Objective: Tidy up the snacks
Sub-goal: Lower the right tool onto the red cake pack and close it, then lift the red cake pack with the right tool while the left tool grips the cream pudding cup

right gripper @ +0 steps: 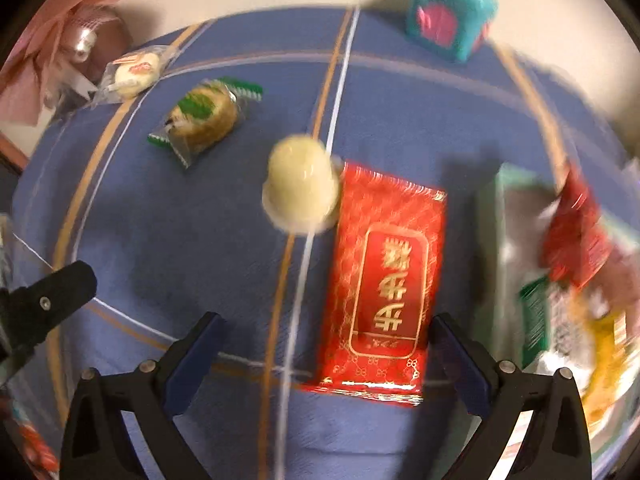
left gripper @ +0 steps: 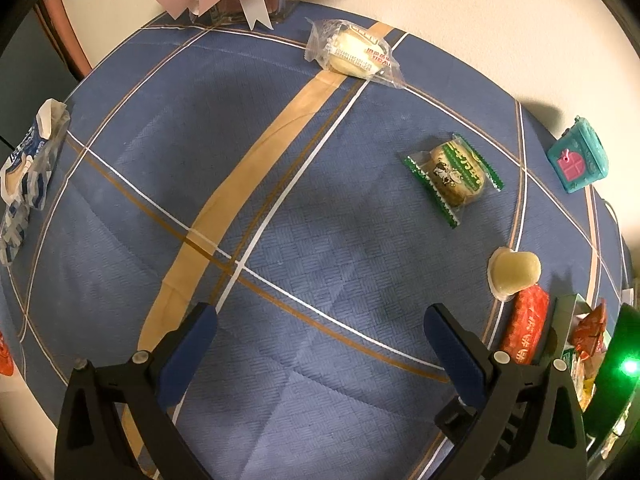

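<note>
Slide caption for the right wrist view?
Open right hand-held gripper over red packet, beside cream jelly cup.

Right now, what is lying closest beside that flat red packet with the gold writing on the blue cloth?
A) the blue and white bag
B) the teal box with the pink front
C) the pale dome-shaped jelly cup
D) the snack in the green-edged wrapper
C: in the right wrist view the pale jelly cup sits right against the upper left corner of the red packet; the other items lie farther away.

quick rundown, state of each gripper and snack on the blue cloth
left gripper: open, empty
right gripper: open, empty
red packet: flat, sealed
jelly cup: dome up, touching the red packet
green-wrapped snack: sealed, lying alone
clear-wrapped cake: sealed
snack box: open, holding packets
</note>
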The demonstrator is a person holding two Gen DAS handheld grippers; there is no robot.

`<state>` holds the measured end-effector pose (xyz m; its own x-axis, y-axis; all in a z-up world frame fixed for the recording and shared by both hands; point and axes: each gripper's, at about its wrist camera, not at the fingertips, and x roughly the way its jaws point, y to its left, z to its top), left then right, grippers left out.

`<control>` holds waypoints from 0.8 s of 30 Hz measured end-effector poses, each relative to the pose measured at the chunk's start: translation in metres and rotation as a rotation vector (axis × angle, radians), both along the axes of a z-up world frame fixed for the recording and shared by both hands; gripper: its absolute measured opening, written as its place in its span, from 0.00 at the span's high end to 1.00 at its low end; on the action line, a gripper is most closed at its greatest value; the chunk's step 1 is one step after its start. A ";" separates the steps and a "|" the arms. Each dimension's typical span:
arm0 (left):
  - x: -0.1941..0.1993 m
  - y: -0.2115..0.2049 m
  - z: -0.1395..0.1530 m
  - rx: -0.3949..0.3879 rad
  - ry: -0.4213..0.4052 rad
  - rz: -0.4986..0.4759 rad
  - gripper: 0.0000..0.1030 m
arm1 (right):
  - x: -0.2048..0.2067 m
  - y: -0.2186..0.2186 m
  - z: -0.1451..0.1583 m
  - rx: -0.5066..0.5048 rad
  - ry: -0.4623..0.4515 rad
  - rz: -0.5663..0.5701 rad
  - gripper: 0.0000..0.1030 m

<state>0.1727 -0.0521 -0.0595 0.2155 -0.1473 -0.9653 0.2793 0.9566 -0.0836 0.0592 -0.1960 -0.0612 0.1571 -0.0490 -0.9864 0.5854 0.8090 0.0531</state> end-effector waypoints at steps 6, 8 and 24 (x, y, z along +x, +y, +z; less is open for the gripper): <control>0.001 0.001 -0.002 -0.005 0.006 0.003 0.00 | -0.006 -0.003 0.003 0.023 -0.035 -0.029 0.00; 0.000 0.001 -0.003 -0.005 0.008 0.003 0.00 | -0.007 -0.007 0.005 0.033 -0.047 -0.040 0.01; 0.001 -0.026 -0.013 -0.048 -0.037 -0.041 0.00 | -0.020 -0.030 0.017 -0.067 -0.041 -0.068 0.52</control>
<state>0.1738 -0.0780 -0.0724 0.2433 -0.2027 -0.9485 0.3221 0.9393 -0.1181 0.0390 -0.2257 -0.0439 0.1912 -0.1262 -0.9734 0.6372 0.7703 0.0253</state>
